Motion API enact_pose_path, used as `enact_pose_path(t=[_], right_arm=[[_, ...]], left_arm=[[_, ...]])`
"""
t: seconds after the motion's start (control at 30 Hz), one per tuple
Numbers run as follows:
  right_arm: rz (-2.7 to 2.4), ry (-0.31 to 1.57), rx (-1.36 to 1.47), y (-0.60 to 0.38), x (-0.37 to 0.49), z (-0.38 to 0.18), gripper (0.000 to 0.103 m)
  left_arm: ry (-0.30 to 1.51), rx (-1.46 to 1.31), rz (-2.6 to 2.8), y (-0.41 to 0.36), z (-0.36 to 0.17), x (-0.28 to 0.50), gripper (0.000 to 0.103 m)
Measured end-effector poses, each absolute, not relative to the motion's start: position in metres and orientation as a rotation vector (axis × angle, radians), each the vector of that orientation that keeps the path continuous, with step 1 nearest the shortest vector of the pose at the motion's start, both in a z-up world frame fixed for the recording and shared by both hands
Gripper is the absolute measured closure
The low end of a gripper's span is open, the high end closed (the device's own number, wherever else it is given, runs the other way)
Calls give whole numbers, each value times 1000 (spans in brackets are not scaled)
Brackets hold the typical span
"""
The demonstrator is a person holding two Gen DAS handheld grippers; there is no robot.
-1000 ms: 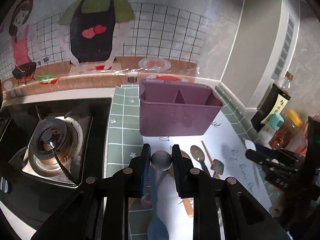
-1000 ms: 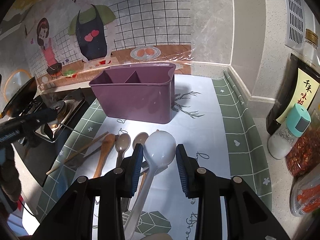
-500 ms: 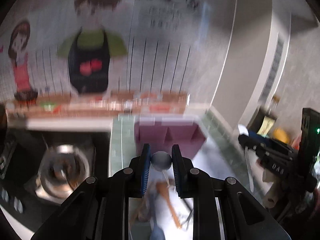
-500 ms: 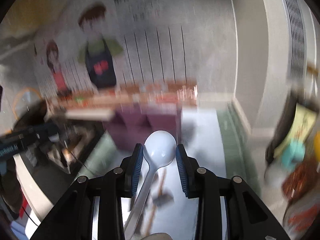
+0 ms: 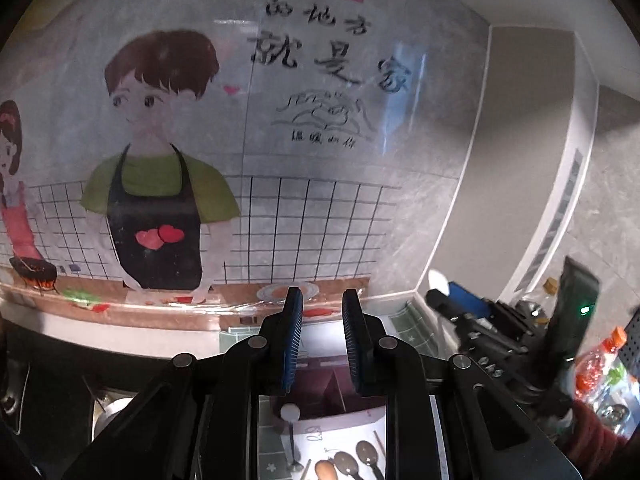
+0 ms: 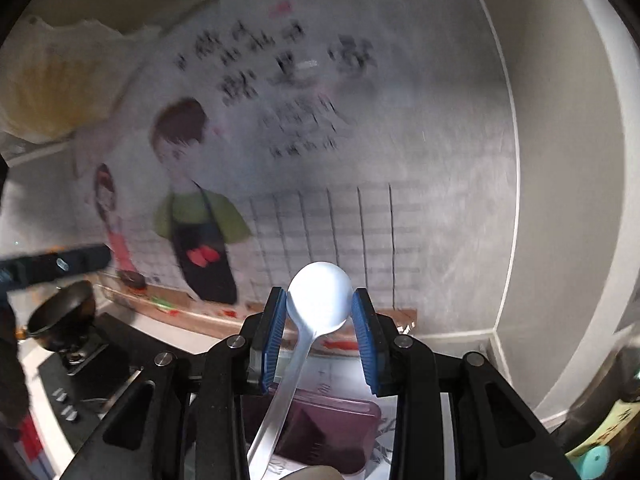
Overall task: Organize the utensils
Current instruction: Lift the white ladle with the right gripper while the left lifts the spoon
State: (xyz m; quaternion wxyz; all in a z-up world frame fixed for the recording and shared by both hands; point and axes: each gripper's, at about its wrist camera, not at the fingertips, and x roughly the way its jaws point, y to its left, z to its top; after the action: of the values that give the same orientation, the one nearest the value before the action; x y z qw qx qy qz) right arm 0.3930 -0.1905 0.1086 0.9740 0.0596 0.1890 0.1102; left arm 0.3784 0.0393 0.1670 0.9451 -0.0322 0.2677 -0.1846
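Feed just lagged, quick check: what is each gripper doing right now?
Left gripper: open, nothing between its pads.
Right gripper: closed on the white spoon, gripped by its bowl.

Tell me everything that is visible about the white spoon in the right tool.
The white spoon looks like smooth, glossy plastic. Its round bowl sits between the blue pads of the right tool, which press on both its sides. The bowl faces the camera. Its long, slim handle hangs down and to the left, toward the camera, over the purple organizer below. Nothing else touches it. The left-wrist view shows only its bowl edge.
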Motion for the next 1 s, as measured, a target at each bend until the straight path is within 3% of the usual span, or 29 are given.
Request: enact_pose_path(t=[0.2,0.47,0.63,1.0], right_arm=[[217,438,133,-194,393,81,72],[214,476,85,-201,346,64,72],[199,518,86,-208,319,49,72],[140,649,109,-224,295,6,72]], left_arm=[[609,-60,-377,43,126,382,81],[806,-114,-401,55,21,364,73],[911,55,-536,24,-31,353,62],[1045,291,-590,-49,-98,380,62]])
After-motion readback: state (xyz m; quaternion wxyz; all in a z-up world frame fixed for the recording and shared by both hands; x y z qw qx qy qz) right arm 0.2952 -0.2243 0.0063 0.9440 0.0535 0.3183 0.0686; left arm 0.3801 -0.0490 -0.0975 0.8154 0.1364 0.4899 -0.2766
